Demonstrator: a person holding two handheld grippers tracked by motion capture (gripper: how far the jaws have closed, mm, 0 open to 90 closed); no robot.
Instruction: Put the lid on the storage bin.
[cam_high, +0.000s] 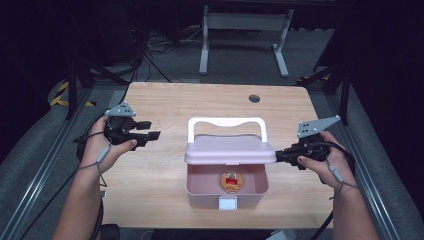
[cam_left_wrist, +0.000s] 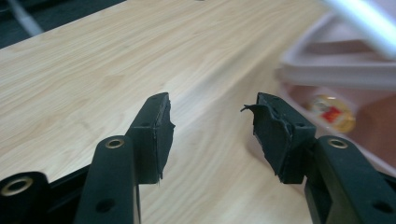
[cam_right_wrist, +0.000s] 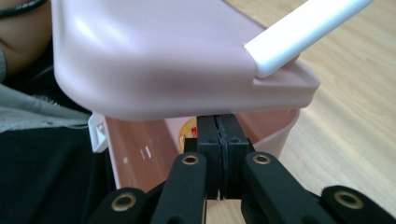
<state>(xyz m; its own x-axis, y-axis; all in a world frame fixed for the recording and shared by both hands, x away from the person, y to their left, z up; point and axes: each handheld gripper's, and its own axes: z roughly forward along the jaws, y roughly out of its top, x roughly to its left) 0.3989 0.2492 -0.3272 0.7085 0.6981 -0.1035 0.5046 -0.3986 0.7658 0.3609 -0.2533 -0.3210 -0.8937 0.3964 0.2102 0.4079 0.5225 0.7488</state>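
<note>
High view, starting from the near edge of the counter (cam_high: 150, 195): the pink box (cam_high: 225, 192) sits close to the person's side, about centred, and I'll use it as the landmark for everything; its white latch tab (cam_high: 228, 203) is on the near wall, facing the person. Inside the box, on the floor of it, there's a round gold item with a red patch (cam_high: 231, 181); can't tell what it is exactly. The pink lid (cam_high: 230, 150) is lifted and hangs over the far half of the box, so the near half is open to view; the white handle (cam_high: 226, 123) stands up behind the lid.

Right of the box, the right tool (cam_high: 280, 155) is at the lid's right corner; in the right gripper view its jaws are pressed together with no gap, tips sitting right under the lid's edge (cam_right_wrist: 187, 107) above the box's rim (cam_right_wrist: 280, 128); whether the tips actually touch the lid I can't tell; they aren't clamped on anything. The right hand (cam_high: 327, 162) holds it just off the box's right side.

Left of the box, well apart from it, the left tool (cam_high: 150, 134) hangs over bare counter, pointing toward the box; left gripper view shows its jaws at a middling gap with only wood grain between the pads (cam_left_wrist: 156, 135), nothing held. The left hand (cam_high: 100, 147) wraps around it.

Beyond the box, near the counter's far edge, there's a dark round hole (cam_high: 254, 98); farther still, a white frame (cam_high: 245, 37) stands on the floor.
</note>
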